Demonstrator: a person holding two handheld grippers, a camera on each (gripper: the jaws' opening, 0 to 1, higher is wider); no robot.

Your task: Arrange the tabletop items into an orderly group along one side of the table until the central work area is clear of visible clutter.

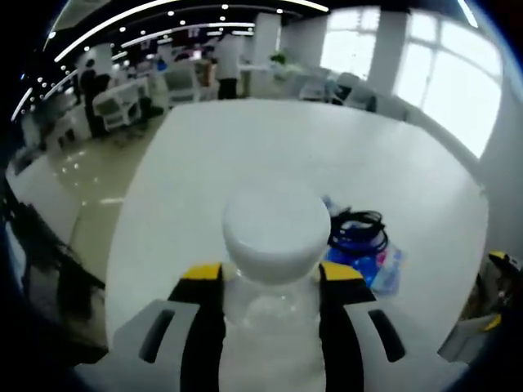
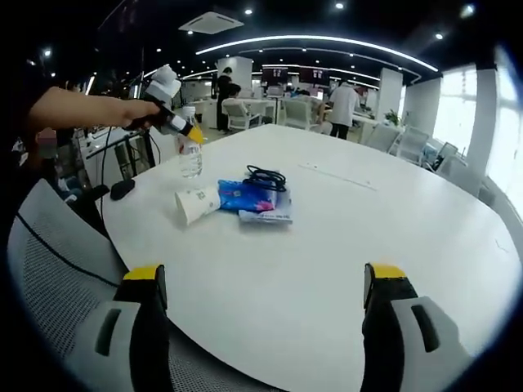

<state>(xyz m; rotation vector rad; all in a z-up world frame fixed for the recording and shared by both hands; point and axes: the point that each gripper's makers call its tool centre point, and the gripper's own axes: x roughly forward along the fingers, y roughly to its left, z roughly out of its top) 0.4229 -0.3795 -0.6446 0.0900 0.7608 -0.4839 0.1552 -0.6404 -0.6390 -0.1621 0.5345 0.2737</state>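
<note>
A clear plastic water bottle (image 1: 276,237) with a white cap stands upright between the jaws of my left gripper (image 1: 274,273), which is shut on its neck. In the right gripper view the same bottle (image 2: 190,155) rests on the white table (image 2: 368,220) near its left edge, held by the left gripper (image 2: 176,122) in a person's hand. Beside it lie a tipped paper cup (image 2: 196,204), a blue packet (image 2: 249,196) and a coiled black cable (image 2: 265,177). The cable (image 1: 358,230) and packet (image 1: 359,263) sit just right of the bottle. My right gripper (image 2: 265,278) hangs open over the near table edge, holding nothing.
A grey mesh chair (image 2: 49,269) stands against the table's near left edge. A small black object (image 2: 122,189) lies on the table edge near the bottle. Desks, chairs and standing people (image 2: 343,106) fill the office beyond the far edge.
</note>
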